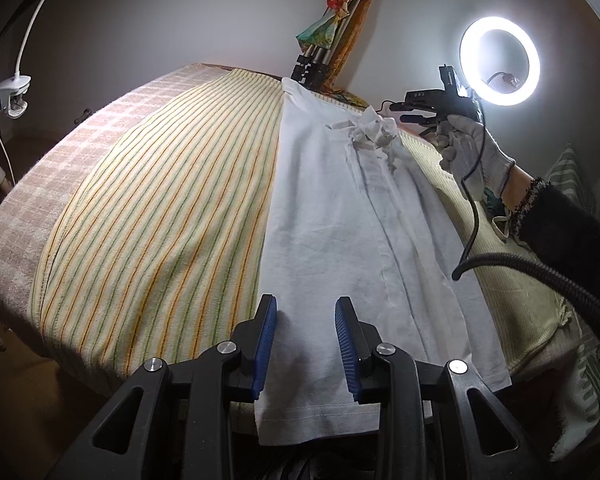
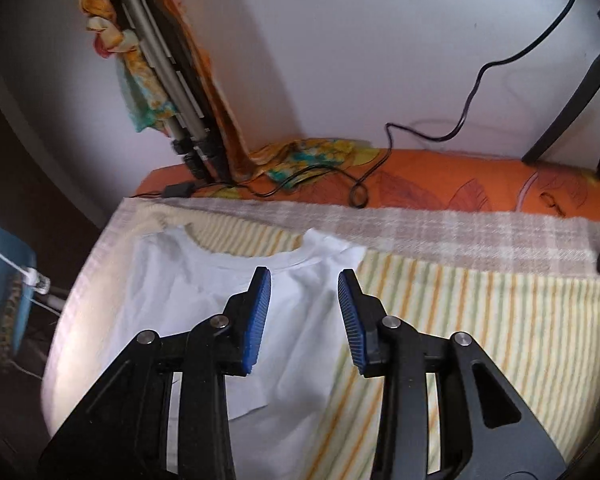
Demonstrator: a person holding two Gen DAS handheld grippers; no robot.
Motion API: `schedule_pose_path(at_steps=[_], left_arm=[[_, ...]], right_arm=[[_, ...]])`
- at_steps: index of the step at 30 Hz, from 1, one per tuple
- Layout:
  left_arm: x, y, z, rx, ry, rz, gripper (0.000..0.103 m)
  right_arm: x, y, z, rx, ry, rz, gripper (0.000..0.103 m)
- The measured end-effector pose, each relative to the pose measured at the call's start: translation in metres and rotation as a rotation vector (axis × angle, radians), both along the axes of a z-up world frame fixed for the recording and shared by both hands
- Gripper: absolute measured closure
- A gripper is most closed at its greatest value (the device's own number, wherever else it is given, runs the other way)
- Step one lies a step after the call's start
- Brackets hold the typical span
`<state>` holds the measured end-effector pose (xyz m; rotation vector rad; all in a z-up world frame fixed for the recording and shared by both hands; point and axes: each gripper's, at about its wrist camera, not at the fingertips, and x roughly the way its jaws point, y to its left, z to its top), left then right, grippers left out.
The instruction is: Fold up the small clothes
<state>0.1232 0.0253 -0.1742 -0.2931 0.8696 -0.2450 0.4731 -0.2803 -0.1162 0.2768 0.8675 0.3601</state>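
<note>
A small white shirt lies on a striped yellow towel, partly folded lengthwise, with its hem nearest me. My left gripper is open and empty just above the hem end. In the right wrist view the shirt shows its neckline and shoulder near the towel's far edge. My right gripper is open and empty, hovering over the collar area. The right gripper also shows in the left wrist view, held by a gloved hand at the shirt's far end; its jaws are unclear there.
A checked blanket lies under the towel. A lit ring light and its black cable stand at right. A folded tripod with colourful cloth leans on the wall. An orange sheet with cables lies behind. A white clamp lamp is at left.
</note>
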Motion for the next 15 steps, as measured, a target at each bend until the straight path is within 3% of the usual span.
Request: schedule_pose_path(at_steps=[3,9,12,13,15], left_arm=[[-0.002,0.001,0.003,-0.003,-0.01,-0.003,0.074],[-0.01,0.008,0.009,-0.01,-0.029,0.003,0.074],[-0.012,0.015,0.009,-0.021,-0.031,0.014,0.074],[-0.013,0.017,0.009,-0.026,-0.033,0.018,0.074],[-0.015,0.02,0.01,-0.033,-0.037,0.021,0.074]], right_arm=[[-0.006,0.007,-0.007,0.097,0.056,0.079,0.066],[-0.013,0.027,-0.018,0.04,0.132,0.145,0.066],[-0.015,0.039,-0.024,-0.038,0.169,0.164,0.066],[-0.016,0.042,-0.024,-0.038,0.174,0.164,0.072],[-0.018,0.043,-0.02,-0.004,0.176,0.168,0.097]])
